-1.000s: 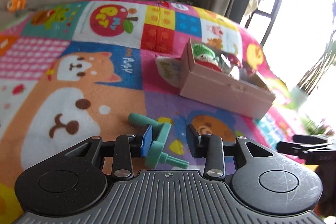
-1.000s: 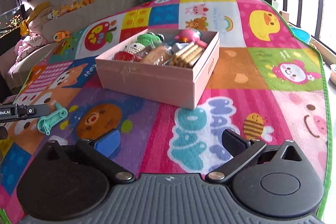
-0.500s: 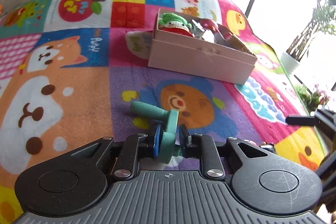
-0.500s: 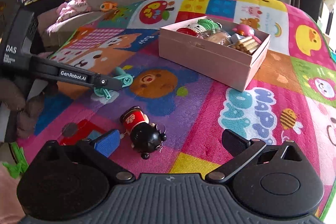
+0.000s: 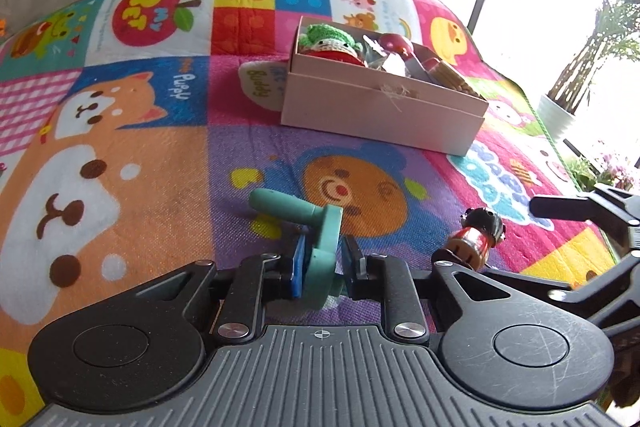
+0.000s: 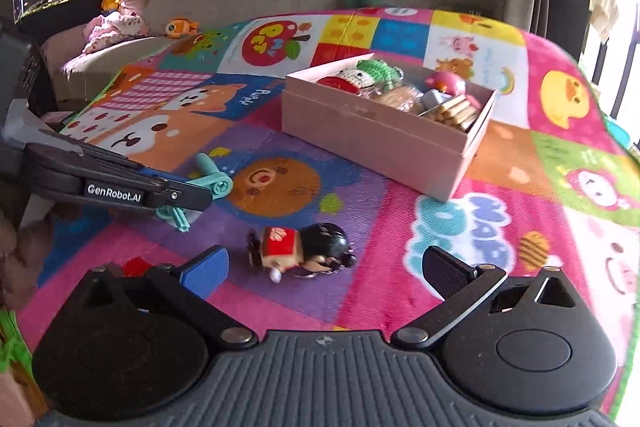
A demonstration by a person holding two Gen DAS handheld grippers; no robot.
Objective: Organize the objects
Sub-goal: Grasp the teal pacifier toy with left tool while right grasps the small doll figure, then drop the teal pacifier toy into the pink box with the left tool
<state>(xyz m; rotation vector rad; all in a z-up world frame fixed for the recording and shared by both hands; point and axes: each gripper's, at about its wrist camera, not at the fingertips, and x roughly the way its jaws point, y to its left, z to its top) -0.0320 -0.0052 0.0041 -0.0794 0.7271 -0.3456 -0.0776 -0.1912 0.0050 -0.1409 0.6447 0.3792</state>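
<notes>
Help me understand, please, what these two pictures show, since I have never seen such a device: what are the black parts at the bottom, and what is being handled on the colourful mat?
There is no robot arm here: a person holds a two-finger gripper in each hand, each with a camera looking along its fingers. One picture comes from the left gripper, the other from the right gripper; the black parts are the grippers' own bodies. On the play mat stands a pink box full of small toys. The left gripper is shut on a teal plastic toy. The right gripper is open, holding nothing, with a small doll figure lying on the mat just ahead of it.
</notes>
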